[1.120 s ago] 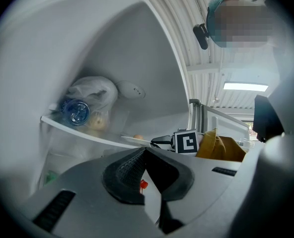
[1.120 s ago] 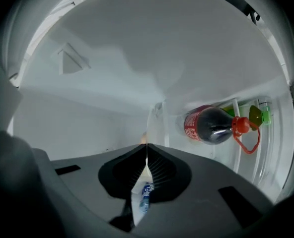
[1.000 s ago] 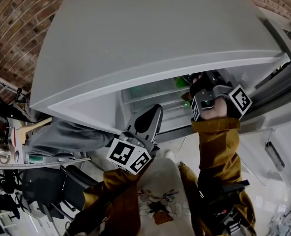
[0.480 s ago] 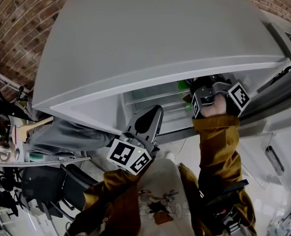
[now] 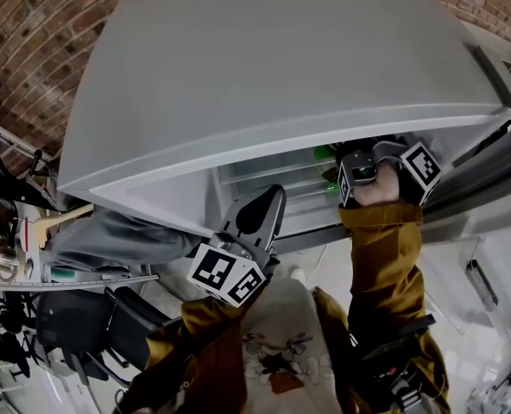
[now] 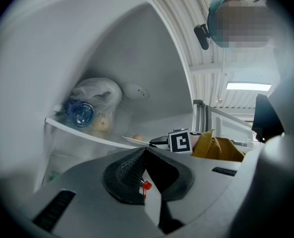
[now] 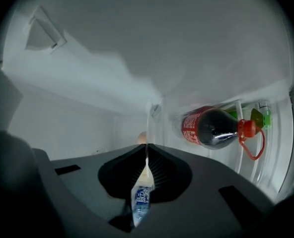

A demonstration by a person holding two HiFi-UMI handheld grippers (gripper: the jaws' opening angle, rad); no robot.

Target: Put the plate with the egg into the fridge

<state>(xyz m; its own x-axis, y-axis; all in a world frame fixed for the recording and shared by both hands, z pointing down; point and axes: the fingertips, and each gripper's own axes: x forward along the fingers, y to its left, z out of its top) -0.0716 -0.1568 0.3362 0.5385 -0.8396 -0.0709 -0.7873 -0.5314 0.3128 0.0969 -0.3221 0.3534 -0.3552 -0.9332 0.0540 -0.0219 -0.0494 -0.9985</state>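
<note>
Left gripper view: plate (image 6: 133, 141) with egg (image 6: 137, 137) seen at fridge shelf (image 6: 77, 130), 12 o'clock of left gripper (image 6: 145, 151), clenched empty. Right gripper (image 7: 147, 148) clamped on plate rim. Placing step judged underway; release, then withdrawal toward 6 o'clock, needed next.

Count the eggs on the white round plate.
1: a pale brown egg lies on the white round plate that the right gripper clamps; the gripper hides part of the plate.

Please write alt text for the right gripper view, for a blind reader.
The right gripper grips a plate by its rim, edge-on inside the fridge; the egg shows just beyond. A cola bottle lies at right.
</note>
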